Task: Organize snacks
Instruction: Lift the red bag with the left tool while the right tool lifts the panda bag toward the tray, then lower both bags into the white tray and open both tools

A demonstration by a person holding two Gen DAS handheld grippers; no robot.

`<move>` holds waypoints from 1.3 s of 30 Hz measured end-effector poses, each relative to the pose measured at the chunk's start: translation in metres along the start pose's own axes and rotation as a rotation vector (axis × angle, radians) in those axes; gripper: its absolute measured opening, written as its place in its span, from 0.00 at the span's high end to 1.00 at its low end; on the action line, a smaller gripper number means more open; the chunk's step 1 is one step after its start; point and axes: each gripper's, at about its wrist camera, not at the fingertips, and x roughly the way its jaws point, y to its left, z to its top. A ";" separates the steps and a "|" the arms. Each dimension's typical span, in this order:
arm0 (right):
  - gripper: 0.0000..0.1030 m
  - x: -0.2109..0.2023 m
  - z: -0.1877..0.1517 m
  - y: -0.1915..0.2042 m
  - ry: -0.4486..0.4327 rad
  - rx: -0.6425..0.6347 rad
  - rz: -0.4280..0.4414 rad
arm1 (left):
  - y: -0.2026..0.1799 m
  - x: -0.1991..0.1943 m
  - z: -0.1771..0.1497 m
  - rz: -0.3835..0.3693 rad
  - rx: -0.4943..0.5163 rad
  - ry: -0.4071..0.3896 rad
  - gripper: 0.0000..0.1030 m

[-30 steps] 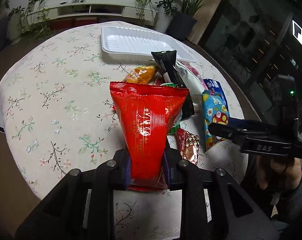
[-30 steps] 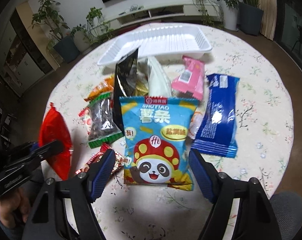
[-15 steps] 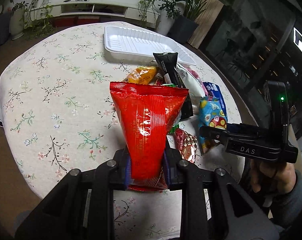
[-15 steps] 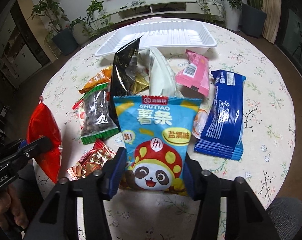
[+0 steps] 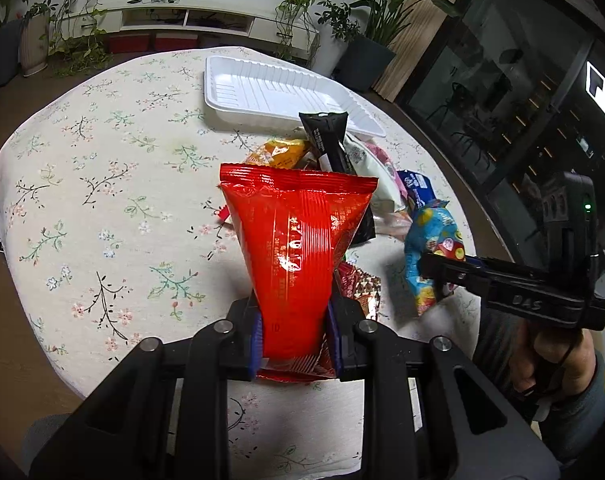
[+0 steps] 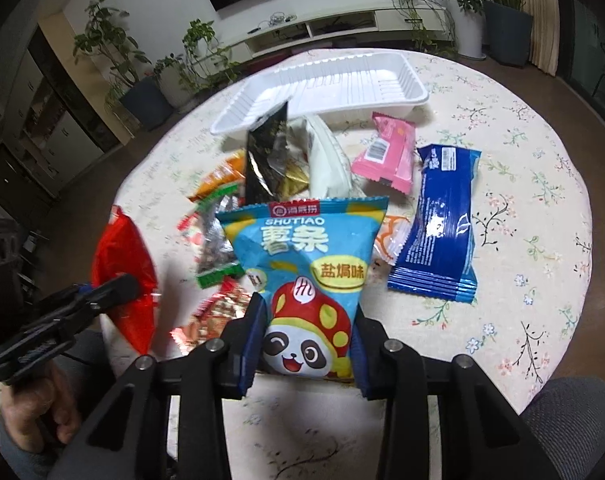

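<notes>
Pinching the lower end of a red snack bag (image 5: 298, 256), left gripper (image 5: 294, 340) nearly closed, pads pressed into the foil, bag standing upright above the floral tablecloth (image 5: 102, 200), on the near side of the white tray (image 5: 278, 96). Right gripper (image 6: 308, 344) closing on the bottom of a blue panda snack bag (image 6: 306, 264), blue pads already squeezing its sides, pouch raised, also nearer than the tray. Loose pile left between tray and grippers: black packet (image 6: 264, 160) leaning against the tray's near rim, white packet (image 6: 326, 160) beside it, pink packet (image 6: 386, 156) just off the tray's near right corner, dark blue packet (image 6: 438, 224) further toward the camera from there, orange packet (image 5: 278, 152) close to the tray's near edge. Tray itself at the table's far side.
</notes>
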 end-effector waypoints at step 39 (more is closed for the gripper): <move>0.61 0.122 0.241 -0.084 0.082 -0.025 -0.037 | 0.041 0.166 0.256 0.138 0.022 0.150 0.78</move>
